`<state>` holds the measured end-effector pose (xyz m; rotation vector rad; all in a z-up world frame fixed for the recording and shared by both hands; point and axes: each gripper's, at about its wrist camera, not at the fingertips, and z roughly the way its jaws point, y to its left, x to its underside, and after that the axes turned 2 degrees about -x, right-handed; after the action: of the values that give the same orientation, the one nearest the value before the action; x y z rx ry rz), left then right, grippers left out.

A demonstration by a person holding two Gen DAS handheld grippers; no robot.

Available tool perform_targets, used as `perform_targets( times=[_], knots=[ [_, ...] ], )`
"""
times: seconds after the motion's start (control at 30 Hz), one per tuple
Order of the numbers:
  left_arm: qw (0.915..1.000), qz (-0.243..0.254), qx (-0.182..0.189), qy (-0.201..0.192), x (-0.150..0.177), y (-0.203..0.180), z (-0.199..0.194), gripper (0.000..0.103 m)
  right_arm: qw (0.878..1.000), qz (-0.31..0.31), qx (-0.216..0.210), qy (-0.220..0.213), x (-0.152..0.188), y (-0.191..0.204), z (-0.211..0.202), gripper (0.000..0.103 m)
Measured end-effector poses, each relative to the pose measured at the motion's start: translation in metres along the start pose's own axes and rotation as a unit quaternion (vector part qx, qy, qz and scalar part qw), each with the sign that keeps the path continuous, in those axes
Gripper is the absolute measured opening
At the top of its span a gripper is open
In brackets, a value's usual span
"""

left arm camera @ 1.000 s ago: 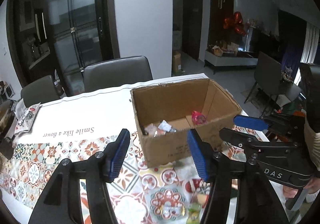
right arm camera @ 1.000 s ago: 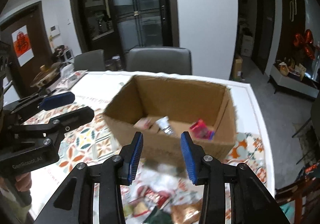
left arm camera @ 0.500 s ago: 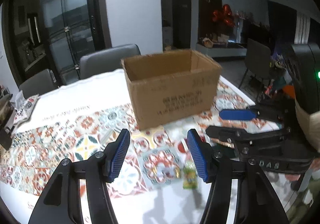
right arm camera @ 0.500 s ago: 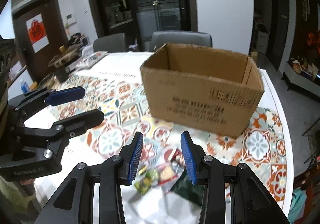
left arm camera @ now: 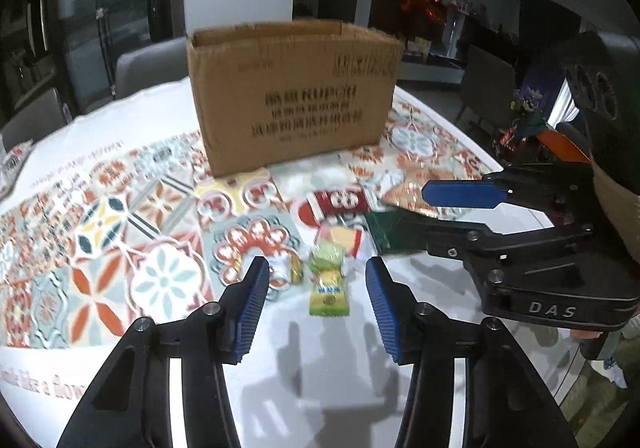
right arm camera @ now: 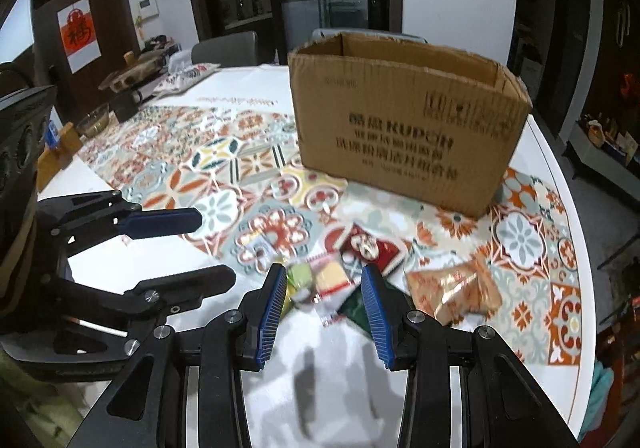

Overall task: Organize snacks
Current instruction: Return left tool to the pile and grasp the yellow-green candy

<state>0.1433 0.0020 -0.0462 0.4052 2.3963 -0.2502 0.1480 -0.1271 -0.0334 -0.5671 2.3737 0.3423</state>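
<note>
**Both grippers low over the snack pile, nothing held**

The left gripper (left arm camera: pixel 314 298) has just been narrowing, its fingers partly open with a green-yellow candy packet (left arm camera: pixel 328 284) between them, untouched. The right gripper (right arm camera: pixel 324 306) is also partly open and empty, a pink-and-yellow packet (right arm camera: pixel 330 276) just beyond its tips. More snacks lie close ahead – a red packet (right arm camera: pixel 370 248), a dark green one (left arm camera: pixel 386 228), an orange foil bag (right arm camera: pixel 456 288).

Risk, as I judge it: the packets overlap, so a closing grip could pinch two or skid one across the desk (left arm camera: pixel 320 380); the grippers are near enough to collide.

Farther ahead stands the cardboard box (right arm camera: pixel 400 127) – its contents hidden from here.
</note>
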Motion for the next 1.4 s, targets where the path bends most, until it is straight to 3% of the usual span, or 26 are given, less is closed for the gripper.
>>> perform_targets(
  times=[0.3, 0.6, 0.77, 1.07, 1.4],
  knots=[
    [0.998, -0.024, 0.029, 0.051, 0.015, -0.001, 0.043, 0.034, 1.0, 0.022, 0.001, 0.018, 0.015, -0.009, 0.014, 0.04],
    [0.9979, -0.015, 0.006, 0.063, 0.016, -0.005, 0.062, 0.032, 0.999, 0.034, -0.008, 0.026, 0.019, -0.012, 0.023, 0.04],
    [0.9974, -0.022, 0.011, 0.068, 0.015, -0.004, 0.069, 0.028, 0.999, 0.04, -0.01, 0.029, 0.02, -0.013, 0.025, 0.04],
    [0.9961, -0.045, 0.023, 0.072, 0.023, 0.006, 0.057, 0.024, 0.999, 0.036, -0.015, 0.034, 0.015, -0.009, 0.03, 0.04],
    [0.994, -0.096, -0.011, 0.053, 0.03, 0.038, 0.034, 0.024, 0.998, 0.014, -0.031, 0.047, 0.006, 0.011, 0.047, 0.04]
  ],
)
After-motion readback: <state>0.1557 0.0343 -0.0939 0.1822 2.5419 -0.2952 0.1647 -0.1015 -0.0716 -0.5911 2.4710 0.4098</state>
